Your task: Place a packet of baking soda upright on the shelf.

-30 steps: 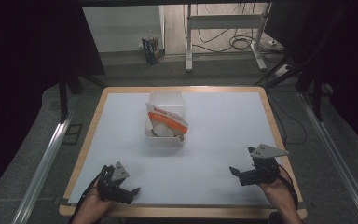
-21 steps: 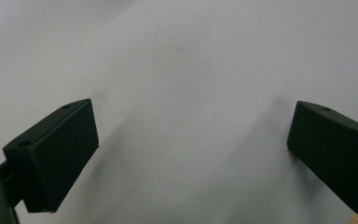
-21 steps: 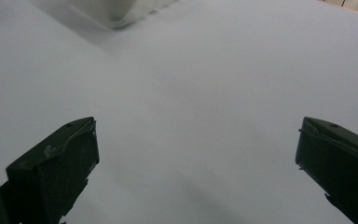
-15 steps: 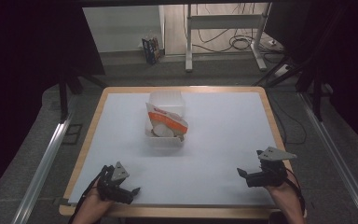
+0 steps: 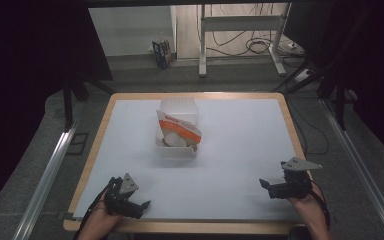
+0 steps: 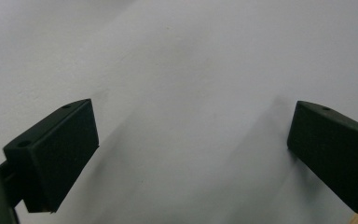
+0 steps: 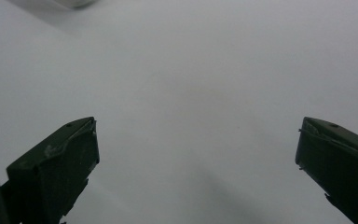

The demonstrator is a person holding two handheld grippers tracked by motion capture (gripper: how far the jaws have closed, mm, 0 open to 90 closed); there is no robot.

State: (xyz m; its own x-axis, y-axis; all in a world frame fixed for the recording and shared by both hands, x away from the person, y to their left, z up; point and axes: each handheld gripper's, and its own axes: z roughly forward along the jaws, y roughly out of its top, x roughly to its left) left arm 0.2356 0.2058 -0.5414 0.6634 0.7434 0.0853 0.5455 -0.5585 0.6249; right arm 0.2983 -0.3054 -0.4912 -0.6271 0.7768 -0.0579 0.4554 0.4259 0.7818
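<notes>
Claws, left and right, gape wide, holding nothing.

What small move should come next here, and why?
Probably bring the right gripper forward and left toward the clear container with the orange-and-white packet: both it and the left gripper are open, empty and far from it, near the table's front edge.

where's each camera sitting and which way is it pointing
High view: above the table's near side, looking forward and down at the clear bin holding an orange-and-white bag; both forearms, left gripper and right gripper show.
Left gripper view: rides the left gripper, looking along its open fingers at the white table.
Right gripper view: same on the right gripper; open fingers.
Shared: all views see the white table.
</notes>
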